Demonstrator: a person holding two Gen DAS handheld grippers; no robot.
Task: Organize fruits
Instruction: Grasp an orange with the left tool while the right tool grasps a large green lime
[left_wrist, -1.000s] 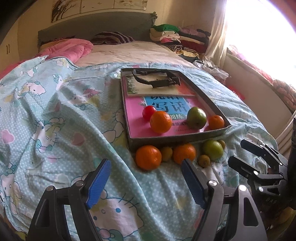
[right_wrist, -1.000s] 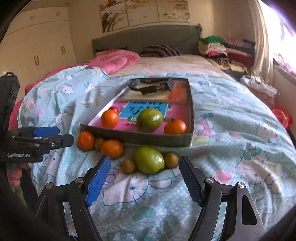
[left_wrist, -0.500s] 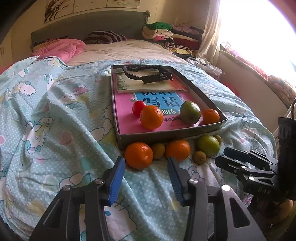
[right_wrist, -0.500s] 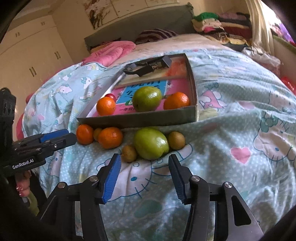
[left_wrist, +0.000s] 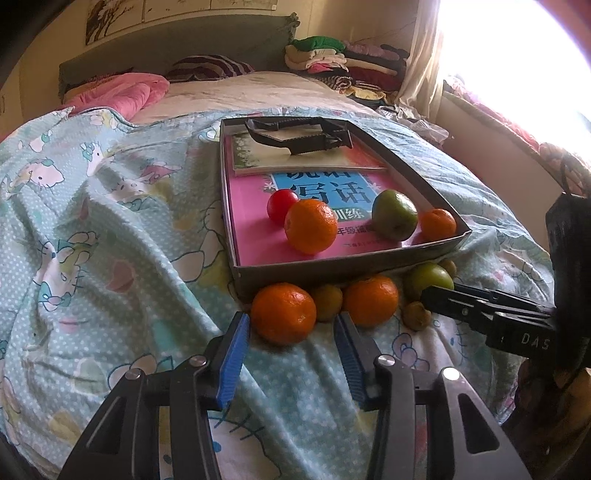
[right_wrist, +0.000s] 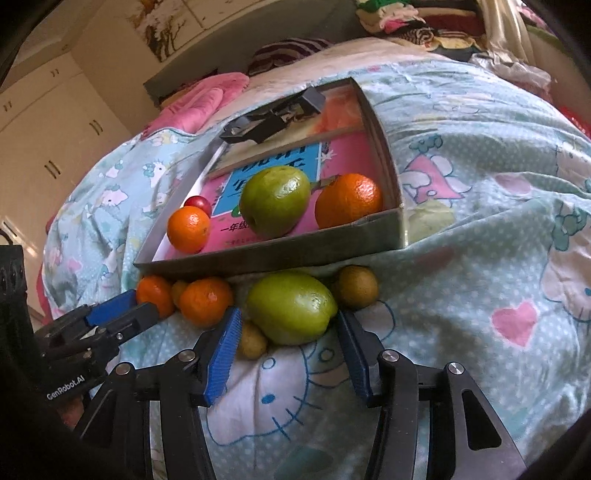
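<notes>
A shallow grey box tray (left_wrist: 332, 267) (right_wrist: 258, 258) lies on the bed with a red fruit, two oranges and a green fruit inside. In front of it lie two oranges, a green fruit and small brownish fruits. My left gripper (left_wrist: 291, 332) is open, its blue pads on either side of the leftmost loose orange (left_wrist: 283, 313), not touching it. My right gripper (right_wrist: 288, 328) is open around the loose green fruit (right_wrist: 291, 308), its pads close to it. A small brown fruit (right_wrist: 253, 345) lies by its left pad.
Pink books and a black clip-like tool (left_wrist: 295, 142) lie in the tray's far part. The bed is covered by a light blue cartoon blanket (left_wrist: 110, 221). Pink bedding (left_wrist: 118, 88) and stacked clothes (left_wrist: 332, 59) lie at the head. A bright window is on the right.
Both grippers moved forward and down toward the loose fruits and narrowed. The left now brackets the leftmost orange, the right brackets the green fruit.
</notes>
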